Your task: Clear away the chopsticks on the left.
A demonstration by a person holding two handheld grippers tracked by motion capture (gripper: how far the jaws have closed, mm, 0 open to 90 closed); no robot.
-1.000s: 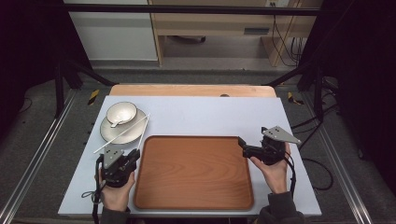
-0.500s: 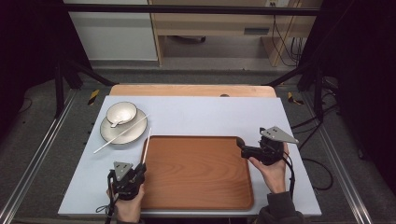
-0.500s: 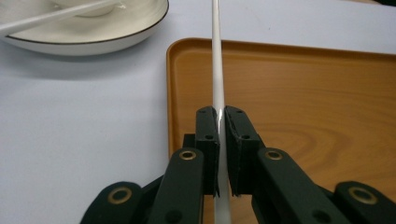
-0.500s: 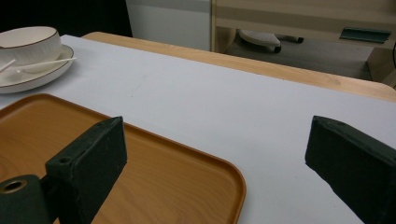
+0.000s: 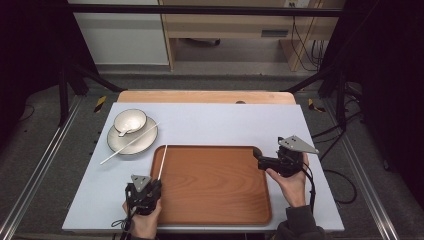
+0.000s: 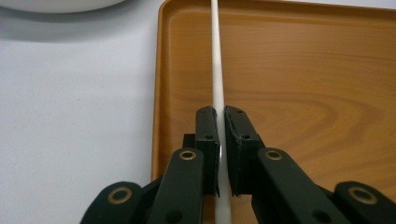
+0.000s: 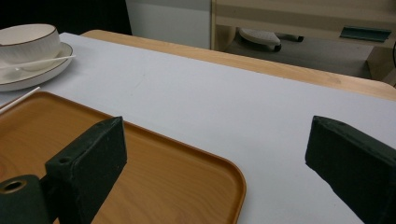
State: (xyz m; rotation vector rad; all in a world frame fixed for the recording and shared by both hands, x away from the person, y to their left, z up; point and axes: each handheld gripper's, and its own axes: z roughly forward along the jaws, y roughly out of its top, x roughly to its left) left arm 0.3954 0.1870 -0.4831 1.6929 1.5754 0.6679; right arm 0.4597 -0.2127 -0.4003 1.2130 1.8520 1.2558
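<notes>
One chopstick (image 6: 217, 70) clamped in left tool (image 6: 219, 140); far end cropped.

No legible text, label, brand, number or sign was found in any view. Nothing readable is borne by the surface (image 5: 220, 125), the tray (image 5: 215, 180) or the dishes.

Thin white chopstick (image 6: 216, 70), straight and unmarked, near end clamped by the left gripper (image 5: 145, 192), shaft pointing toward 12 o'clock over the wooden tray's (image 5: 215, 185) left rim, tip near tray's 11 o'clock corner
</notes>
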